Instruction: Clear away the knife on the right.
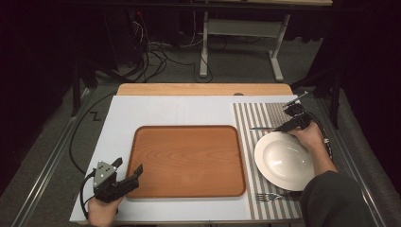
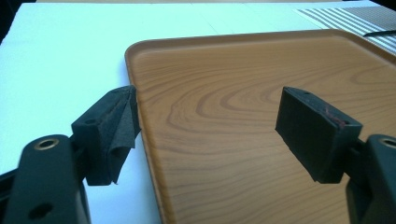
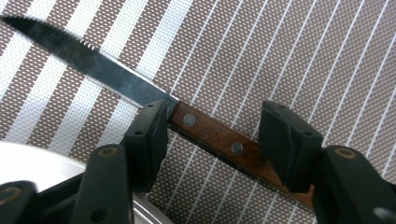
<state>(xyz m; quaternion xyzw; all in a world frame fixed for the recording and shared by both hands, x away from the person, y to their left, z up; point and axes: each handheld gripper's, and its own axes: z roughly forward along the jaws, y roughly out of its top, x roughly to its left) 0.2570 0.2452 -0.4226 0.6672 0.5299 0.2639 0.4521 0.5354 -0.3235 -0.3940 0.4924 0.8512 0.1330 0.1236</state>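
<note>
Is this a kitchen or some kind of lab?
Probably a lab set up like a dinner table. A tray, plate and knife lie on a striped placemat, but loose cables trail over the floor behind, amid dark curtains.

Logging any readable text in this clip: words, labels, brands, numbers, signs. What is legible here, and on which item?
None: no readable text in these views.
Knife: blade and wooden handle with two rivets, no stamp visible.
Tray, plate, striped placemat, fork: unmarked.
Left gripper and right gripper: no lettering seen.
</note>
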